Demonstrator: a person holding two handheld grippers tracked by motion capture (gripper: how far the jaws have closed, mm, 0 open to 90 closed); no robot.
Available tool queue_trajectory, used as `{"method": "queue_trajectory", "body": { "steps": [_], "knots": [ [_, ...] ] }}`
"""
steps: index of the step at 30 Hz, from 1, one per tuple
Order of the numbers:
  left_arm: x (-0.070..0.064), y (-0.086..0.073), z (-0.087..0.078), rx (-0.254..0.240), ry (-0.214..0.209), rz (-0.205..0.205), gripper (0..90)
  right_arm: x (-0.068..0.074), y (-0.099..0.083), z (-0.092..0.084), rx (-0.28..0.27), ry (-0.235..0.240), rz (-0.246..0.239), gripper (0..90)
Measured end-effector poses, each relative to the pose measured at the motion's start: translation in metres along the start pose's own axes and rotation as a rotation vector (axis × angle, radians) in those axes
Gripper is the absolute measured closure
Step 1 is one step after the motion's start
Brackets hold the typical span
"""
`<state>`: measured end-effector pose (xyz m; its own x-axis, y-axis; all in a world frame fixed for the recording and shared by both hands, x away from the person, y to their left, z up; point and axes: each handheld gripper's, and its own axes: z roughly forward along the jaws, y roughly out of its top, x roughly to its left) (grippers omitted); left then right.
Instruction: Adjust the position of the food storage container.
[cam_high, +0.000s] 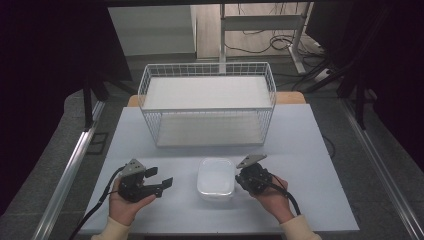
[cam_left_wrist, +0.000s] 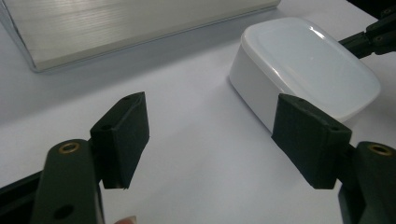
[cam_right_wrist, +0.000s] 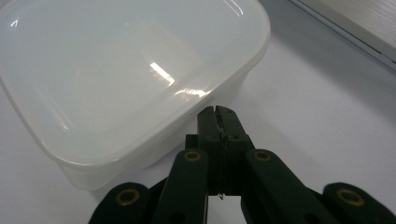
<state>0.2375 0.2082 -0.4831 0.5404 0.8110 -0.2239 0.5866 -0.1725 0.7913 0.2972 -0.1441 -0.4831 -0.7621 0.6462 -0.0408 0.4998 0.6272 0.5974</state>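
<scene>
A white lidded plastic box (cam_high: 216, 178) lies on the table between my two hands. My left gripper (cam_high: 162, 178) is held to the box's left with its jaws wide open and nothing between them. In the left gripper view (cam_left_wrist: 210, 140) the box (cam_left_wrist: 308, 65) sits ahead to the right, just beyond the right pad (cam_left_wrist: 310, 140). My right gripper (cam_high: 241, 178) is right beside the box's right side. Its jaws are shut together with nothing between them (cam_right_wrist: 218, 114), tips close to the box's wall (cam_right_wrist: 154, 144); contact is unclear.
A white wire basket (cam_high: 207, 102) with two flat shelves stands at the back of the pale table (cam_high: 310, 150). Dark floor, metal rails and cables surround the table. Bare tabletop lies in front of the basket.
</scene>
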Motion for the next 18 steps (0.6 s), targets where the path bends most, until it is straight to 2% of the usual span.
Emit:
{"method": "queue_trajectory", "body": {
  "steps": [4,5,7,8,9,10,11,13,14,15,16,18],
  "knots": [
    [0.0,0.0,0.001,0.003,0.003,-0.004,26.8,-0.002,-0.001,-0.002,-0.001,-0.005,0.012,89.6],
    [0.0,0.0,0.0,0.002,0.0,-0.003,26.8,-0.004,-0.002,-0.01,-0.008,-0.045,0.032,89.6],
    [0.0,0.0,-0.001,-0.002,-0.002,-0.01,26.8,-0.008,-0.004,-0.019,-0.038,-0.051,0.06,89.6],
    [0.0,0.0,-0.001,-0.002,-0.002,-0.01,26.7,-0.008,-0.004,-0.019,-0.038,-0.051,0.06,89.6],
    [0.0,0.0,-0.001,-0.004,-0.009,-0.013,26.8,-0.012,-0.008,-0.03,-0.078,-0.047,0.088,89.6],
    [0.0,0.001,-0.002,-0.008,-0.014,-0.017,26.8,-0.012,-0.008,-0.03,-0.078,-0.047,0.088,89.6],
    [0.0,0.001,-0.003,-0.012,-0.02,-0.014,26.8,-0.014,-0.012,-0.039,-0.115,-0.032,0.124,89.5],
    [0.0,0.001,-0.004,-0.012,-0.017,-0.014,26.8,-0.016,-0.015,-0.043,-0.136,-0.017,0.133,88.3],
    [0.0,0.001,-0.004,-0.013,-0.01,-0.015,26.8,-0.017,-0.02,-0.046,-0.159,0.003,0.151,84.2],
    [0.001,0.001,-0.005,-0.014,0.001,-0.018,26.7,-0.019,-0.027,-0.05,-0.204,-0.01,0.182,66.7],
    [0.001,0.001,-0.005,-0.014,0.001,-0.018,26.7,-0.02,-0.031,-0.051,-0.219,-0.027,0.2,58.5],
    [0.002,0.002,-0.007,-0.016,-0.003,-0.02,26.8,-0.023,-0.038,-0.053,-0.243,-0.026,0.238,47.6]
  ]
}}
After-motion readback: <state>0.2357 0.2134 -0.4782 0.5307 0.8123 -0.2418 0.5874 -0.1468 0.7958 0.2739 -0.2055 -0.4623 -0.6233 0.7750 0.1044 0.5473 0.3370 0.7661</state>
